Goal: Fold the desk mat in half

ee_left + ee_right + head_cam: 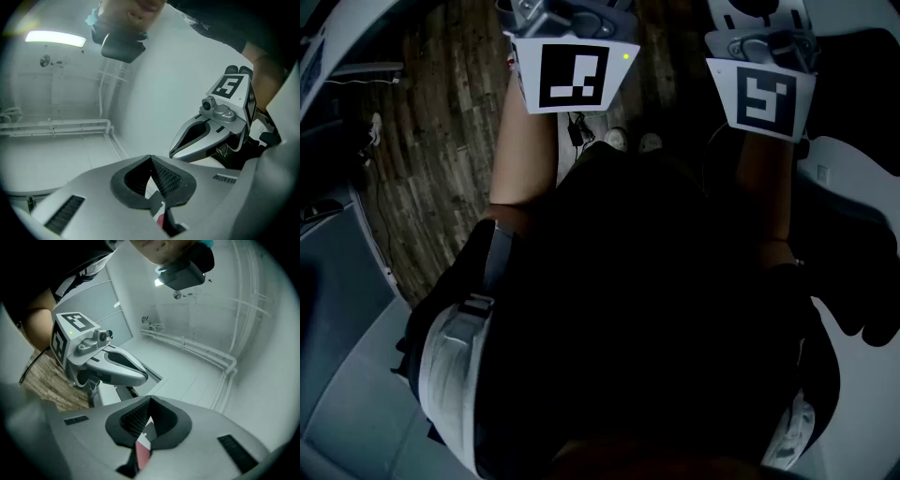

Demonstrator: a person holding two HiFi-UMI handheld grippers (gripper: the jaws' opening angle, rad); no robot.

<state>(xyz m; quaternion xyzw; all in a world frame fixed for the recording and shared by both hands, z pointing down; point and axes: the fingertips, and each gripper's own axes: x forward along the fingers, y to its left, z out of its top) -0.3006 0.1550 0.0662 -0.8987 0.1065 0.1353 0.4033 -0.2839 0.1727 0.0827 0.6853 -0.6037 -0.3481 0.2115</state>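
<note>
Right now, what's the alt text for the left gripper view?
The left hand-held gripper is shut with nothing between its jaws, aimed up at a pale ceiling with a strip light and wall pipes. The right hand-held gripper sits to its right.

light: my head view is dim, my dark clothing (656, 309) nearly black | source: ceiling strip lamp (55, 38) glares in my left gripper view | edges: both gripper views fisheye-bent, corners vignetted black

Open air ahead of left tongs (151, 158) and right tongs (150, 399), close abreast; person's torso (647, 309) near.
</note>
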